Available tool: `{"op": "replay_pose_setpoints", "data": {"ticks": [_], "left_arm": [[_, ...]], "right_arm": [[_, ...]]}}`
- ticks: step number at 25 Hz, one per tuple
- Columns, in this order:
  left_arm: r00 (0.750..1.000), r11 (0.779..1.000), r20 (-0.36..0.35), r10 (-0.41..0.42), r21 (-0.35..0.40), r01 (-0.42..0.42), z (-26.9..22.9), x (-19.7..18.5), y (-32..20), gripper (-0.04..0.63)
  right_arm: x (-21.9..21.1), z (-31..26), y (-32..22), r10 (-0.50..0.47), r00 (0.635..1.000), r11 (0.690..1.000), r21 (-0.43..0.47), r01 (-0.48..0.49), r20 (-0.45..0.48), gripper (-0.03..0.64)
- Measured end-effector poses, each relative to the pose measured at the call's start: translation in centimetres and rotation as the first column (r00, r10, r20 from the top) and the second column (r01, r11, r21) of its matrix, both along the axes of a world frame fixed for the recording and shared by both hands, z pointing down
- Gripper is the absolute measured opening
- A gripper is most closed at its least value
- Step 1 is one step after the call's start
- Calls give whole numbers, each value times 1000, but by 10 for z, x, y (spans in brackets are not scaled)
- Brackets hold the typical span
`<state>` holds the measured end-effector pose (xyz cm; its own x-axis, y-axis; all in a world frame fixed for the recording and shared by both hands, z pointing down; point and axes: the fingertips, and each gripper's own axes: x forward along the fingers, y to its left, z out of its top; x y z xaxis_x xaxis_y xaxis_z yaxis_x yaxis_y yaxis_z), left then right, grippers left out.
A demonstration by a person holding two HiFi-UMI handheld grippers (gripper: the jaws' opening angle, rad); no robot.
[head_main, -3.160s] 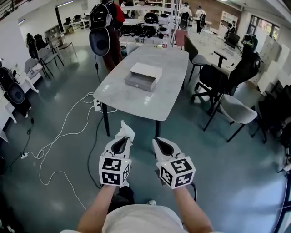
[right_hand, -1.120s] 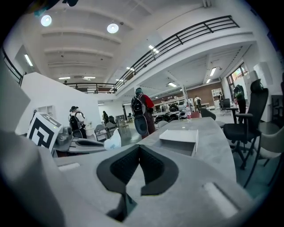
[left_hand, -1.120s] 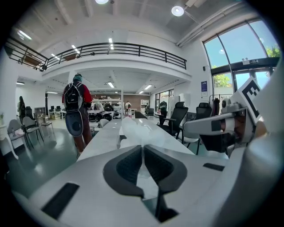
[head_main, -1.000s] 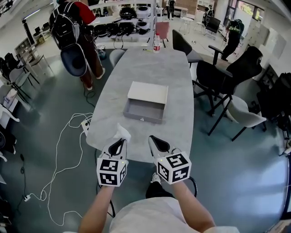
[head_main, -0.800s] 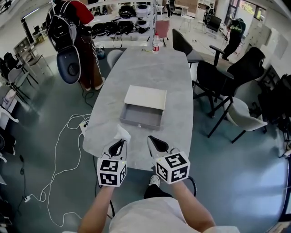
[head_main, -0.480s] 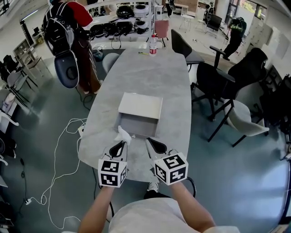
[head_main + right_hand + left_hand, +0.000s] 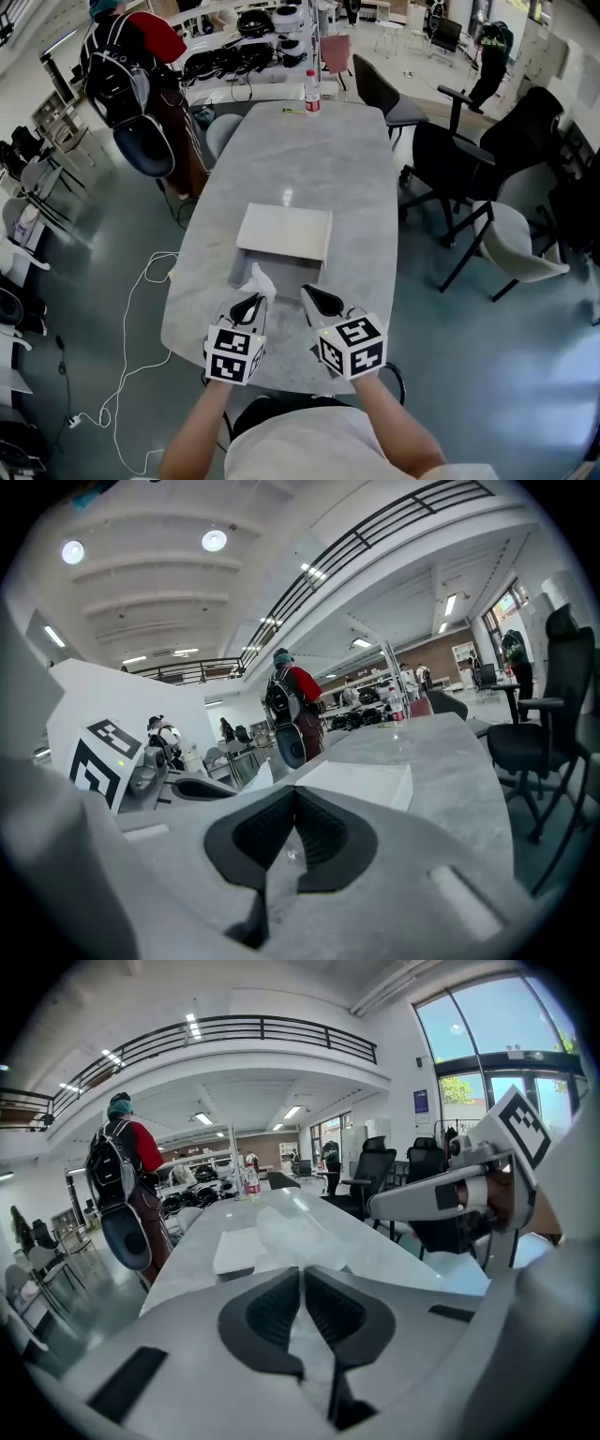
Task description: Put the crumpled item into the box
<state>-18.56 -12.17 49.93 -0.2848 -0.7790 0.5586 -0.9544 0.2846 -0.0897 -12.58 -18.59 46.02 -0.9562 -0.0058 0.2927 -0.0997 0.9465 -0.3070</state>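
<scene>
- Over the near end of the desk, the left gripper is pinching the crumpled paper. Its fingers are pressing together on the wad's lower part while the rest is sticking up past the tips.
- The paper is hanging just short of the box, which is lying open toward the person.
- The right gripper is hovering beside the left, its fingers touching at the tips and carrying nothing.
- The paper is looking light, soft and springy. I am judging that a pinch on a bunched fold is enough, and that it may cling to the pads or drift on release.
- The head view is giving the layout of grippers, box and desk. The left gripper view is showing the paper running down between the fingers. The right gripper view is showing that gripper's bare gap and the box's white side.
</scene>
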Motion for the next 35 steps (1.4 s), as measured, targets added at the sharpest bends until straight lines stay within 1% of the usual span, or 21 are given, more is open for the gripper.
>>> {"op": "replay_pose_setpoints", "data": {"ticks": [3, 5, 7, 9, 11, 14, 18, 22, 28, 32, 35], "left_arm": [[998, 997, 18, 57, -54, -56, 6, -7, -9, 23], [994, 990, 34, 108, -95, -104, 11, -12, -15, 23], [983, 978, 57, 174, -130, -166, 14, -18, -24, 23], [965, 956, 71, 251, -174, -236, 20, -22, -31, 23], [941, 926, 77, 331, -216, -308, 28, -24, -35, 23], [893, 874, 82, 442, -264, -408, 39, -29, -40, 23], [827, 804, 75, 557, -297, -514, 49, -40, -48, 23], [771, 746, 62, 634, -313, -588, 59, -46, -55, 23], [673, 644, 43, 738, -342, -684, 73, -48, -57, 23], [599, 569, 38, 800, -368, -736, 82, -49, -65, 23], [563, 528, 24, 826, -380, -759, 89, -49, -69, 23]], "right_arm": [[-3, 1, -7, 18, 1000, 1000, -3, -18, -5, 3], [-5, 3, -12, 38, 999, 999, -3, -38, -13, 3], [-9, 6, -18, 68, 998, 998, -2, -68, -18, 3], [-14, 9, -23, 106, 994, 994, -4, -106, -24, 3], [-20, 10, -24, 142, 989, 990, -5, -142, -30, 3], [-29, 12, -21, 192, 980, 981, 8, -191, -44, 3], [-42, 14, -19, 262, 963, 965, 17, -262, -65, 3], [-49, 17, -17, 324, 943, 946, 33, -322, -82, 3], [-55, 20, -10, 412, 906, 911, 49, -409, -99, 3], [-53, 23, -9, 467, 877, 884, 56, -463, -114, 3], [-50, 28, -7, 501, 856, 865, 57, -498, -128, 3]]}}
